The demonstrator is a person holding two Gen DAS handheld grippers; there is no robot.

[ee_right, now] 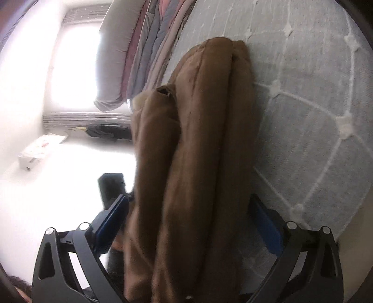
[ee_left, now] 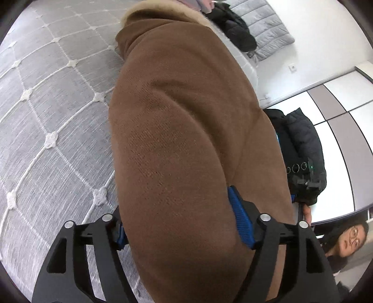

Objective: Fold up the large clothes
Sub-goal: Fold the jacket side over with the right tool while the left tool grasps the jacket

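A grey quilted bedspread (ee_left: 46,98) with a white stitched diamond pattern covers the bed and fills the left of the left wrist view and the right of the right wrist view (ee_right: 314,116). On it lies the large brown woolly coat (ee_left: 186,139), bunched into thick folds (ee_right: 205,151) that run away from both cameras; its pale fur collar (ee_left: 149,9) shows at the far end in the left view. A stack of folded grey and pink quilts (ee_right: 144,46) sits at the far edge of the bed. A black padded jacket (ee_left: 235,25) lies beyond the coat near a grey quilted blanket (ee_left: 263,25). At the lower right of the left view a person in round glasses (ee_left: 349,242) looks on. The left gripper (ee_left: 181,230) has its blue-padded fingers (ee_left: 240,219) pressed against both sides of a thick fold of the coat, gripping it. The right gripper (ee_right: 193,223) likewise clamps the bundled folds between its blue pads (ee_right: 112,216).
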